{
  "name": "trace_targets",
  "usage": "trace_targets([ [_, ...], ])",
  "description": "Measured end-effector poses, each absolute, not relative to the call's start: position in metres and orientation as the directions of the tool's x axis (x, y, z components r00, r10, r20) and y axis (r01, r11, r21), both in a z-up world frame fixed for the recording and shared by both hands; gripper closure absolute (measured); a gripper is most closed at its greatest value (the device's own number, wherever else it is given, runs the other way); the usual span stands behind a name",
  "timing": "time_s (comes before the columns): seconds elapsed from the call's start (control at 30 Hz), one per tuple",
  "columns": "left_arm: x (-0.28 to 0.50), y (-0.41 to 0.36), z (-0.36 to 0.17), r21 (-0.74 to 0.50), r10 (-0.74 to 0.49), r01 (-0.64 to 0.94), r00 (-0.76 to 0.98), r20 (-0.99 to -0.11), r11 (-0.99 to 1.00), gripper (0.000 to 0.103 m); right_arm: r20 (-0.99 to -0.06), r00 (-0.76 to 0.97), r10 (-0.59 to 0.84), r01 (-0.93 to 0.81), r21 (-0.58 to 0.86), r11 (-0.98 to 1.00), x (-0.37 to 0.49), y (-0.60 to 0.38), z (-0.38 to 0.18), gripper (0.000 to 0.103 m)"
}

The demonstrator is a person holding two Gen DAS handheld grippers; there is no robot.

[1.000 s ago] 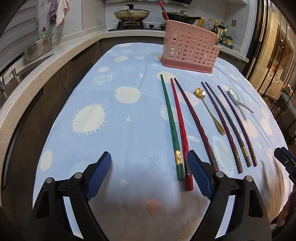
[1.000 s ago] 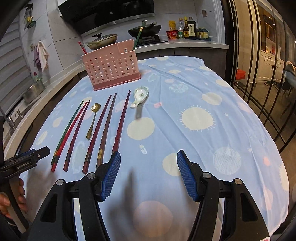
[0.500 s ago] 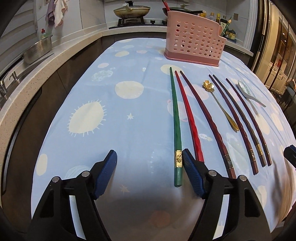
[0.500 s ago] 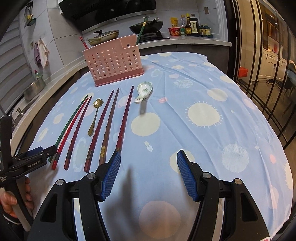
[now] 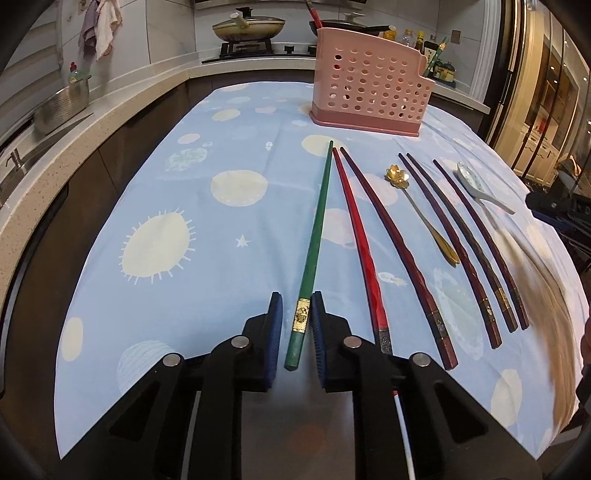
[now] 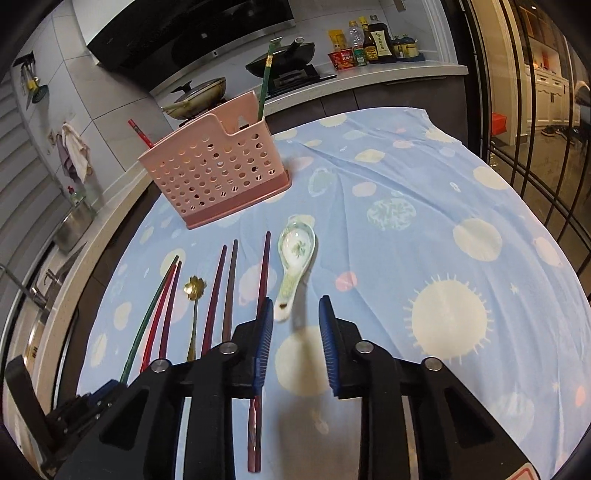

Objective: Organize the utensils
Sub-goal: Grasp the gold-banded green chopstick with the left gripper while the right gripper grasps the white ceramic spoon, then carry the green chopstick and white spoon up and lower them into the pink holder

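A pink perforated utensil holder (image 5: 369, 94) (image 6: 218, 177) stands at the far end of the blue tablecloth, with a red and a green chopstick in it. Several chopsticks lie in a row before it. My left gripper (image 5: 297, 317) has its jaws narrowed around the near end of the green chopstick (image 5: 314, 240), with small gaps at each side. A red chopstick (image 5: 360, 240) lies just right of it. My right gripper (image 6: 295, 321) is open, and the handle end of the white ceramic spoon (image 6: 295, 254) lies between its fingertips. A gold spoon (image 5: 421, 210) (image 6: 194, 295) lies among the dark chopsticks.
A counter with a sink (image 5: 14, 162) and a metal pot (image 5: 62, 107) runs along the left. A stove with pans (image 5: 247, 29) sits behind the table. Sauce bottles (image 6: 369, 40) stand at the back right. A dark chopstick (image 6: 258, 332) lies under my right gripper's left finger.
My left gripper has moved onto the green chopstick and narrowed its jaws around it. My right gripper has moved forward to the white spoon's handle and narrowed somewhat.
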State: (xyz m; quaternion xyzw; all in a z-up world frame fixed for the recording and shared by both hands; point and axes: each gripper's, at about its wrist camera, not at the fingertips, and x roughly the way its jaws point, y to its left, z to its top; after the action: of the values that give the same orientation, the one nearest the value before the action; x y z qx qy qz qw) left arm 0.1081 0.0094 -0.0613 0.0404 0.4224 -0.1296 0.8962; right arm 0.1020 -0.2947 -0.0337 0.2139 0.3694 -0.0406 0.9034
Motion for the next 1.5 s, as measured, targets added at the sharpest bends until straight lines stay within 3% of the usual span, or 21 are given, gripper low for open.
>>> trace_targets([
  [0.37, 0.109, 0.011, -0.062, -0.047, -0.211, 0.275, 0.609, -0.765, 0.960, 0.087, -0.727, 0.676, 0.122, 0.251, 0.383, 0.889, 0.149, -0.292, -0.060, 0.090],
  [1.13, 0.109, 0.016, -0.063, -0.083, -0.245, 0.284, 0.602, -0.760, 0.955, 0.087, -0.743, 0.664, 0.081, 0.268, 0.339, 0.902, 0.127, -0.284, -0.076, 0.095],
  [1.5, 0.093, 0.023, -0.062, -0.121, -0.278, 0.294, 0.584, -0.762, 0.948, 0.096, -0.727, 0.684, 0.053, 0.271, 0.320, 0.908, 0.077, -0.286, -0.061, 0.096],
])
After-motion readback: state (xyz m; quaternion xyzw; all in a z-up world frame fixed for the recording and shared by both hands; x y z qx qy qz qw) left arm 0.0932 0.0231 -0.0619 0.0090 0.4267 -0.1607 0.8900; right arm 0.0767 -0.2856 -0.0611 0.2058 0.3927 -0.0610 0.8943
